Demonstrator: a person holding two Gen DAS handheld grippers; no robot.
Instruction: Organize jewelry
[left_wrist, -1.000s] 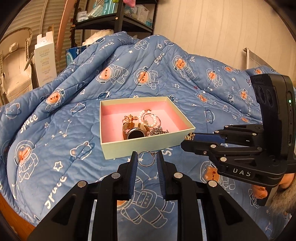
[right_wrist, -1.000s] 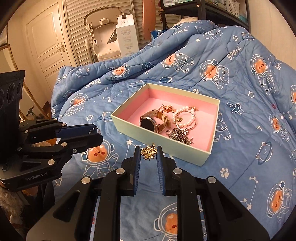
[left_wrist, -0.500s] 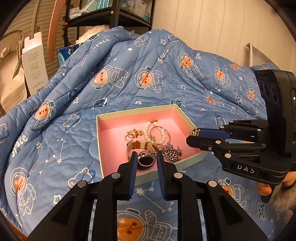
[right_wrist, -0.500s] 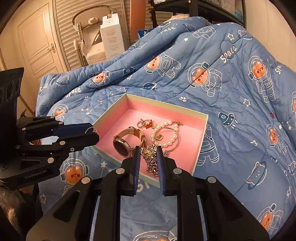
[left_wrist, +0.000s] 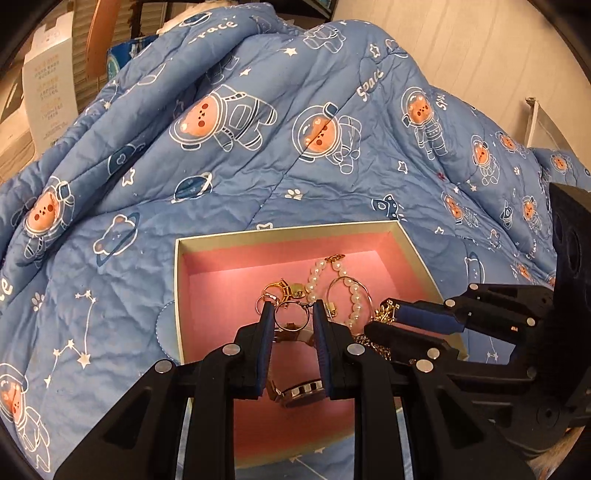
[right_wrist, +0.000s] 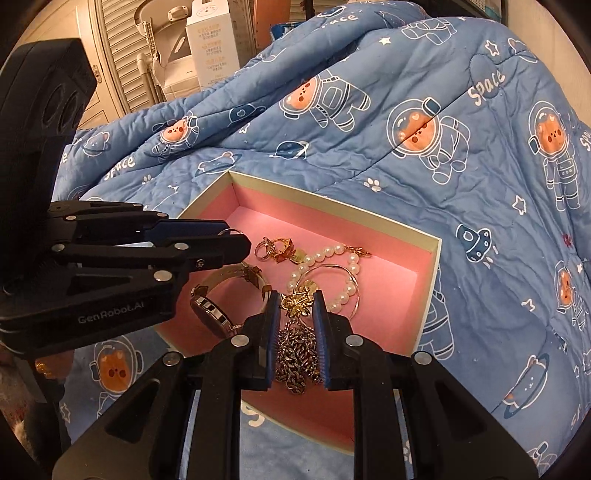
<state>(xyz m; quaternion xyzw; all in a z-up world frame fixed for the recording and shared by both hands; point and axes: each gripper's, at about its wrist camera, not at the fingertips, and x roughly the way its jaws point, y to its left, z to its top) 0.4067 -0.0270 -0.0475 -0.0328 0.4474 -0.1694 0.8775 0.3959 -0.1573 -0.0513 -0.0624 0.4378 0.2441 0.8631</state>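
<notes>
A pale green box with a pink lining lies on the blue quilt. It holds a watch, a pearl bracelet, gold rings and a silver chain. My left gripper is shut on a thin silver ring over the box; it also shows in the right wrist view. My right gripper is shut on a small gold charm above the chain; it also shows in the left wrist view.
The blue space-bear quilt rises in folds behind the box. A white carton and shuttered doors stand at the back left. A light wall runs along the right in the left wrist view.
Both grippers have moved forward from in front of the box to over its inside, each still holding its piece. The box now looks much nearer.
</notes>
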